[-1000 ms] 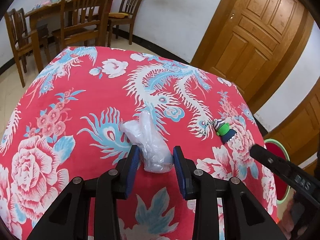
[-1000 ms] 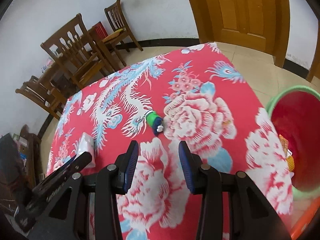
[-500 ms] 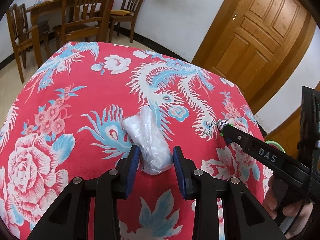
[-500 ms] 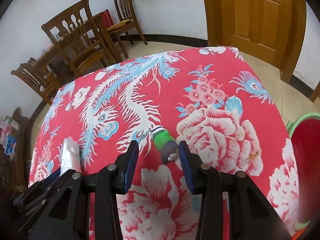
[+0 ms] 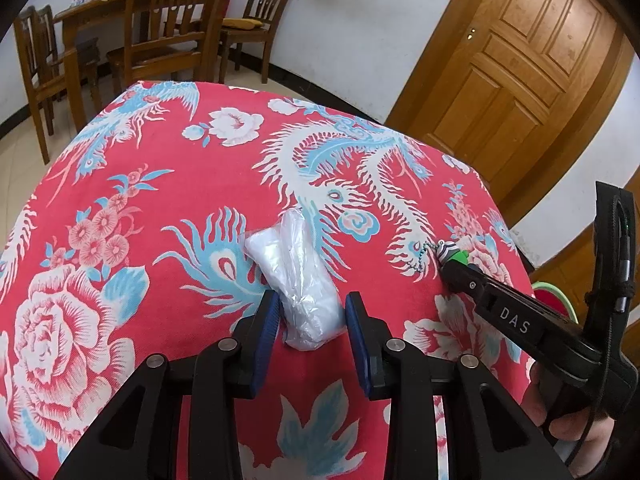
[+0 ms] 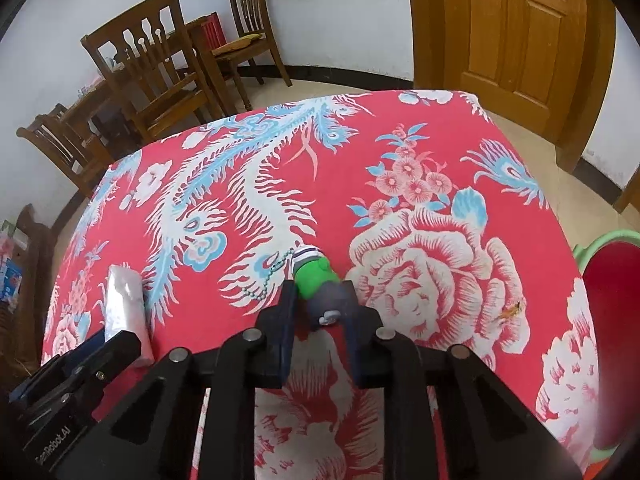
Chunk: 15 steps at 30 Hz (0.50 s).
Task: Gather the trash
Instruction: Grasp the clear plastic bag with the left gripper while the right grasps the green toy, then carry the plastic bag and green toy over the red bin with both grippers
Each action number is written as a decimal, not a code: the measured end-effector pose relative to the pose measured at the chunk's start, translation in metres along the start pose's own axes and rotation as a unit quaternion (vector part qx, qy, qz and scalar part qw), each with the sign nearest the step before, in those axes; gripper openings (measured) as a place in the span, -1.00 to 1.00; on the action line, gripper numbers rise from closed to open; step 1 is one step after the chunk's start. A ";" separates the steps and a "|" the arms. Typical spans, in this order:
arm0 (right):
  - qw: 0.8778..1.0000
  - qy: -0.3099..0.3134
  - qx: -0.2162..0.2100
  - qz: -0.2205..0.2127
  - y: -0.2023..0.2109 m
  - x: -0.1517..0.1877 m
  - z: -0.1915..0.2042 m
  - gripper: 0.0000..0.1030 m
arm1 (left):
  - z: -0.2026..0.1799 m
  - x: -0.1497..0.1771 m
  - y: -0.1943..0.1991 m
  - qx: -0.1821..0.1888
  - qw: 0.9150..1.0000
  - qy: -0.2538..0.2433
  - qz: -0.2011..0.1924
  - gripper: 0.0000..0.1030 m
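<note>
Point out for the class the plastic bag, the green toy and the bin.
plastic bag (image 5: 298,280): left wrist view, its crumpled middle.
green toy (image 6: 314,276): right wrist view, its green body.
bin (image 6: 592,242): right wrist view, its green rim.

Surface cloth (image 5: 168,184): red, phoenix and peony print.
Door (image 5: 516,60): brown wood, panelled, shut.
Chairs (image 6: 160,76): wooden, by white wall.

Red tablecloth (image 5: 180,184) with white-blue phoenixes; green-and-navy keychain toy (image 6: 316,280).
</note>
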State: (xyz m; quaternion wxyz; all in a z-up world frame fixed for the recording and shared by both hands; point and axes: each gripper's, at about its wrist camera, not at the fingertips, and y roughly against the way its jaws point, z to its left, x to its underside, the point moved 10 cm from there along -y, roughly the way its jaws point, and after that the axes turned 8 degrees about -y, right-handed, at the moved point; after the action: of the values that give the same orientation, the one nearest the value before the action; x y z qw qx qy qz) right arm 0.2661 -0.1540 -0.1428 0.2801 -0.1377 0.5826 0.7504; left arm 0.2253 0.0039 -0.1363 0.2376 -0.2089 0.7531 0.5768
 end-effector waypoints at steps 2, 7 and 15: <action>1.000 -0.005 -0.003 0.003 0.003 0.002 -0.002 -0.54 | -0.001 -0.001 0.002 0.000 1.000 -0.001 -0.002 -0.33; 1.000 -0.018 -0.023 -0.003 0.021 0.005 -0.003 -0.54 | -0.005 -0.002 0.008 0.004 1.000 -0.002 -0.006 -0.34; 0.998 -0.039 -0.051 -0.018 0.063 0.014 -0.012 -0.54 | -0.020 -0.004 0.024 0.013 1.000 -0.013 -0.016 -0.35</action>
State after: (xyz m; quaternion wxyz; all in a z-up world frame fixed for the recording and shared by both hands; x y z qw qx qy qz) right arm 0.2165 -0.1726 -0.1032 0.3091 -0.1326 0.5295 0.7788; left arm 0.2126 -0.0096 -0.1110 0.2587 -0.2104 0.7540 0.5659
